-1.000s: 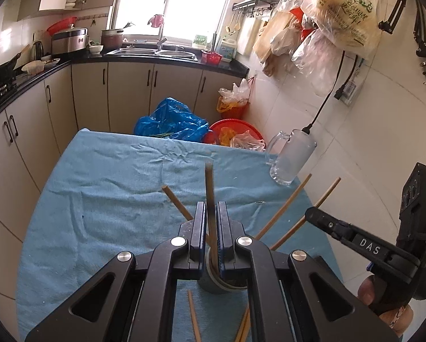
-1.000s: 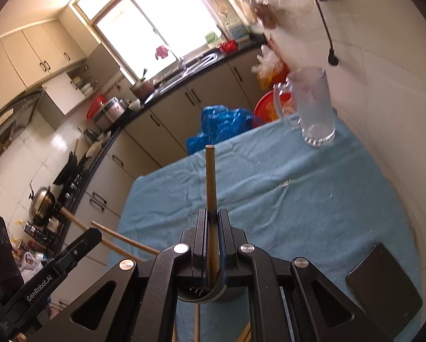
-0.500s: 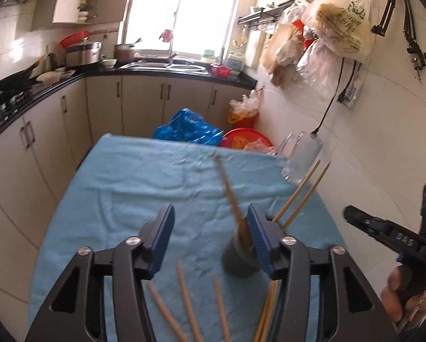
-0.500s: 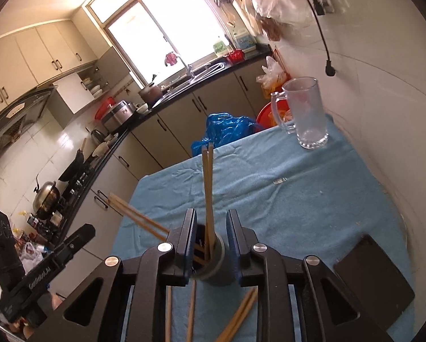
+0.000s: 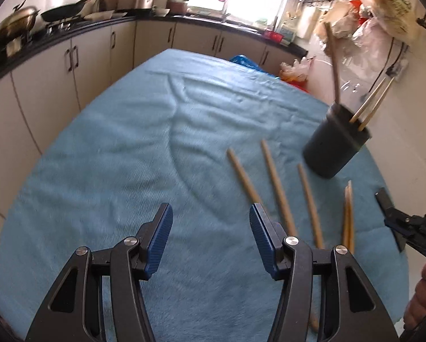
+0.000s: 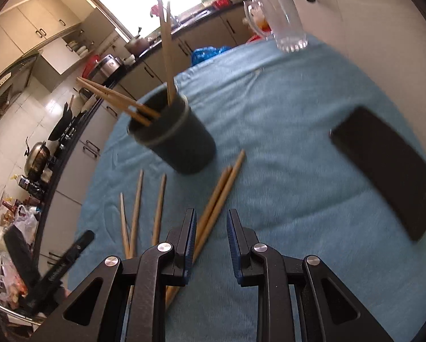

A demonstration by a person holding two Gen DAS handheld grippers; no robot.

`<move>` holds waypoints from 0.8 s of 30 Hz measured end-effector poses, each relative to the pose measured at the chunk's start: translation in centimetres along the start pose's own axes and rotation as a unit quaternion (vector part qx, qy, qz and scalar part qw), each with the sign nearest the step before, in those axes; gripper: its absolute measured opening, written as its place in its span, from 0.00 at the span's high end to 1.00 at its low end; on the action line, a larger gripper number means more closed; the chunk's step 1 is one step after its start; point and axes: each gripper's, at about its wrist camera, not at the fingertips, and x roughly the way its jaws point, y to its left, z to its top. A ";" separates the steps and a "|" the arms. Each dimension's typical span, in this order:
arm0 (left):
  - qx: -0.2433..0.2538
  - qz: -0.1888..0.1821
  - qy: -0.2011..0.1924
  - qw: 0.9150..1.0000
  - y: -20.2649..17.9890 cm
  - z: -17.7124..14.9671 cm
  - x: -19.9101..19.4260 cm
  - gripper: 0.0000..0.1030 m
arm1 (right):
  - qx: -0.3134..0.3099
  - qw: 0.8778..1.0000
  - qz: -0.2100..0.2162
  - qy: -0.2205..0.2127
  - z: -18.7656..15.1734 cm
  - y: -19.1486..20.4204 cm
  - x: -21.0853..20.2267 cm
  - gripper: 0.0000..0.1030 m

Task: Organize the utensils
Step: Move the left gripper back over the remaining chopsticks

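Observation:
A dark round holder (image 5: 335,142) (image 6: 174,136) stands on the blue cloth with several wooden chopsticks (image 6: 167,48) leaning out of it. More loose chopsticks (image 5: 277,188) (image 6: 218,199) lie flat on the cloth in front of the holder. My left gripper (image 5: 210,239) hangs open over bare cloth, left of the loose sticks, nothing between its pads. My right gripper (image 6: 211,242) is open by a narrow gap, empty, just right of a pair of sticks lying side by side. The right gripper's tip (image 5: 395,216) shows at the far right of the left wrist view.
A glass mug (image 6: 284,20) stands at the far end of the table by the white wall. A flat black slab (image 6: 383,171) lies on the cloth to the right. Kitchen cabinets (image 5: 70,65) and a counter with pots run along the left and back. Plastic bags (image 5: 383,14) hang on the wall.
Both grippers let go of the chopsticks they held over the holder; those sticks now stand in it. Both opened, drew back and sank toward the loose sticks on the cloth.

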 end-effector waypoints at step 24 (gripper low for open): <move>0.003 -0.033 0.000 0.999 0.2 -0.9 0.4 0.47 | -0.003 0.996 -0.065 0.060 0.3 2.6 6.5 0.92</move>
